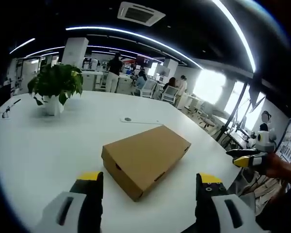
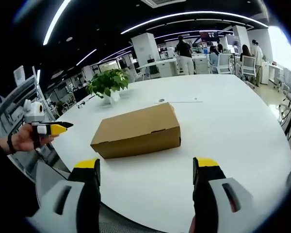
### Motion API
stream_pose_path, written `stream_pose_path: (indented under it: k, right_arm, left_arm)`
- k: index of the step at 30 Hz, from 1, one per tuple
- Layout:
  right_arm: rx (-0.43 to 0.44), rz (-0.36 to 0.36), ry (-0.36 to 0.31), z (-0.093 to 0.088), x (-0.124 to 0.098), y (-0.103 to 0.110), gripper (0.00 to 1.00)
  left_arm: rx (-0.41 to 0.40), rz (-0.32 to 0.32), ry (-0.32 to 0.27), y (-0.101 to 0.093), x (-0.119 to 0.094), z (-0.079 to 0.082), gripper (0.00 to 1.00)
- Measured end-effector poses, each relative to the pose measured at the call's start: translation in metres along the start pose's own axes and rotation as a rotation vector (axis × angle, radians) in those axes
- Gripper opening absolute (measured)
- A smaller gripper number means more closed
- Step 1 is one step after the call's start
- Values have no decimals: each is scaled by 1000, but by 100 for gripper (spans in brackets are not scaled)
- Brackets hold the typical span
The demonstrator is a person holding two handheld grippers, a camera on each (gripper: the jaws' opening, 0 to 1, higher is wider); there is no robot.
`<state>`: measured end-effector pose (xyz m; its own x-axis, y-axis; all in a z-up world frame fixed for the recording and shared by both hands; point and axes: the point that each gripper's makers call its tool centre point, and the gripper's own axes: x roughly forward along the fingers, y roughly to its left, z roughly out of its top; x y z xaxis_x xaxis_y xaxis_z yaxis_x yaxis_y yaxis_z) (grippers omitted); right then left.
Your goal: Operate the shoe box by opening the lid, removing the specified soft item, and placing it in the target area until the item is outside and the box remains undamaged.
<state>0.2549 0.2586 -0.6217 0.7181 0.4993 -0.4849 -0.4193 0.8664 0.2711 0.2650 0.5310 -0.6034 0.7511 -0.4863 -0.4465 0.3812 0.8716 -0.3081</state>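
Office rm, white table (image 1: 48, 155), closed shoe box (image 1: 145, 159), plant (image 1: 56, 87), both claws (image 1: 150, 194) (image 2: 146, 187) apart.

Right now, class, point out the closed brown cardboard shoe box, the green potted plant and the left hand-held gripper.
Closed brown cardboard shoe box (image 1: 146, 158): left gripper view, lid top.
Green potted plant (image 2: 108, 82): right gripper view, leaves.
Left hand-held gripper (image 1: 150, 187): left gripper view, midway between fingertips.

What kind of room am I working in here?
Likely an open-plan office: a large white table with a closed cardboard box and potted plant, people at desks behind, strip ceiling lights.
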Motion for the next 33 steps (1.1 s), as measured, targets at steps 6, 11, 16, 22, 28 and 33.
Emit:
stream_pose_path:
  k: [6, 11, 16, 22, 28, 33]
  right_arm:
    - [8, -8, -3, -2, -2, -2, 74]
    - [14, -12, -2, -5, -3, -3, 74]
    - [18, -15, -1, -6, -4, -4, 74]
    - [18, -15, -3, -5, -3, -5, 73]
    - [15, -13, 3, -5, -2, -5, 73]
    - [12, -10, 7, -6, -1, -5, 73]
  left_arm:
    - [6, -8, 3, -3, 1, 0, 80]
    - [6, -7, 7, -1, 2, -1, 80]
    - [6, -6, 8, 0, 2, -1, 80]
    - [2, -4, 7, 1, 3, 0, 79]
    - [-1, -4, 6, 0, 3, -2, 79]
    - [-7, -2, 8, 2, 3, -5, 79]
